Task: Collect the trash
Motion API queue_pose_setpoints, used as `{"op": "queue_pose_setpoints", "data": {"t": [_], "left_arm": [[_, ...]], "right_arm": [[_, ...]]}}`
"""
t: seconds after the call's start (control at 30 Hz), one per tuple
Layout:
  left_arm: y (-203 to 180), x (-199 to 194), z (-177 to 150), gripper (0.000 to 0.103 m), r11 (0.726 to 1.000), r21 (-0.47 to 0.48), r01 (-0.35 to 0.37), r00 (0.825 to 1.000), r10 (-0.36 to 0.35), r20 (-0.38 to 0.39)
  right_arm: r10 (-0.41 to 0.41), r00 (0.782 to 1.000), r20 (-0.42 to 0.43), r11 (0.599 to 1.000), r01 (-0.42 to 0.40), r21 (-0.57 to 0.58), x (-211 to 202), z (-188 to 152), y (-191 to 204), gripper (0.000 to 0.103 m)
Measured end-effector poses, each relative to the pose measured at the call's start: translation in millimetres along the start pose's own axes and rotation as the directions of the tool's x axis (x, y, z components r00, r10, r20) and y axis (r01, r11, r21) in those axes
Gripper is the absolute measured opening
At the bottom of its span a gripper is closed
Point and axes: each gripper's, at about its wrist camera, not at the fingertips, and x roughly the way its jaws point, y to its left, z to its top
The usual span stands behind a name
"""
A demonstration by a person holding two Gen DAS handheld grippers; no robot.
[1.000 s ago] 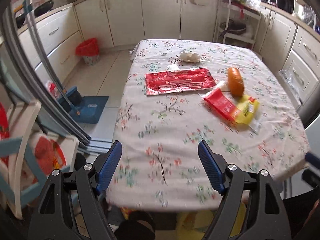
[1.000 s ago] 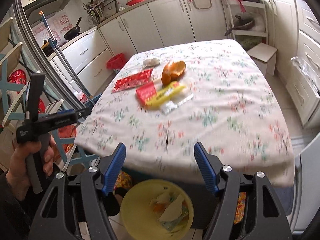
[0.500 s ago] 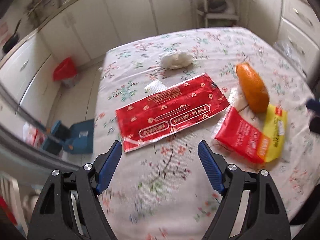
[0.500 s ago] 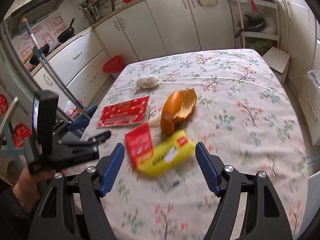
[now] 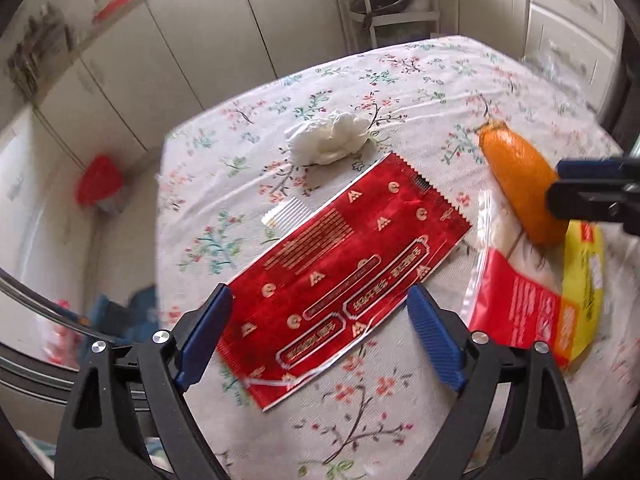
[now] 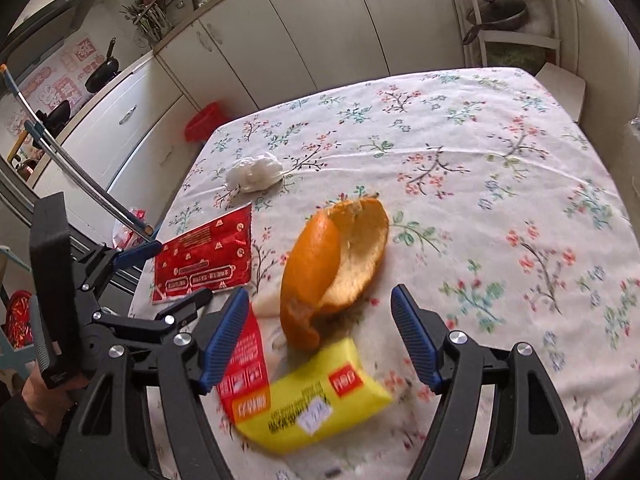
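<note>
Left gripper (image 5: 318, 326), blue pads spread wide and just now opening further, hangs over the near end of the flat red foil wrapper (image 5: 346, 272); nothing between the pads is pinched, the wrapper lying on the cloth beneath them. Right gripper (image 6: 320, 330) likewise unclenched and empty, its pads straddling the lower end of the orange peel (image 6: 334, 268), which curls open with pale pith showing. Just in front of the peel, partly overlapping each other, lie a red-and-clear plastic packet (image 6: 244, 364) and a yellow packet (image 6: 316, 404); the yellow one is blurred. Beyond the red foil wrapper sits a crumpled white tissue (image 5: 330, 138), and beside the wrapper's left edge a small white ridged scrap (image 5: 286, 212). All this litter rests toward the left half of the table, on a white floral tablecloth (image 6: 500, 200) with mild creases; the right half is bare cloth. In the right wrist view, the left gripper's black frame and the person's hand (image 6: 34, 394) gripping its handle show at lower left. Round the table: cream kitchen cabinets (image 6: 320, 32) along the far wall and left side, a red waste bin (image 6: 206, 120) on the floor by them, a dark frying pan (image 6: 100, 74) on the counter, a white rack holding a wok (image 6: 500, 12) at the far right, a metal pole with blue fittings (image 6: 80, 176) leaning at left.
</note>
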Motion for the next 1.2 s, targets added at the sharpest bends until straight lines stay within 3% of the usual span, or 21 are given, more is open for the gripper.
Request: {"op": "queue_pose_setpoints", "data": {"t": [0.07,0.1,0.2,0.27,0.33,0.43,0.53,0.77,1.07,1.2], "left_arm": [[9,5,0,0.078,0.993,-0.088,0.079,0.997,-0.080,-0.010],[11,5,1,0.074,0.992,-0.099,0.079,0.997,-0.080,-0.003],[8,0,3,0.048,0.993,-0.069,0.100,0.995,-0.100,-0.003],[7,-3,5,0.017,0.992,-0.062,0.111,0.994,-0.112,-0.016],[7,-6,2,0.010,0.992,-0.064,0.107,0.994,-0.109,-0.030],[8,-15,-2,0.009,0.991,-0.079,0.106,0.994,-0.108,-0.032],[6,-30,-7,0.009,0.990,-0.099,0.101,0.995,-0.102,-0.004],[-2,-69,-13,0.009,0.991,-0.129,0.040,0.997,-0.031,0.069],[-15,-98,-31,0.009,0.988,-0.155,-0.005,0.996,0.019,0.091],[-3,-116,-39,0.009,0.974,-0.223,-0.037,0.991,0.065,0.119]], "right_arm": [[-0.002,1.000,-0.007,1.000,0.002,0.008,7,5,0,0.071],[-0.007,1.000,-0.009,1.000,0.007,0.007,11,7,0,0.070],[-0.013,0.999,-0.031,1.000,0.013,0.013,17,8,-2,0.052],[0.004,1.000,-0.031,1.000,-0.003,0.022,15,7,-4,0.045],[0.020,0.999,-0.025,1.000,-0.020,0.022,10,6,-6,0.034],[0.029,0.999,-0.016,0.999,-0.029,0.018,0,4,-8,0.021],[0.042,0.999,-0.006,0.999,-0.042,0.021,-8,4,-12,0.018],[0.081,0.995,0.052,0.996,-0.083,0.034,-35,2,-19,0.017],[0.079,0.994,0.081,0.996,-0.083,0.043,-63,-18,-31,0.016],[0.095,0.990,0.101,0.993,-0.101,0.061,-78,-25,-35,0.016]]}}
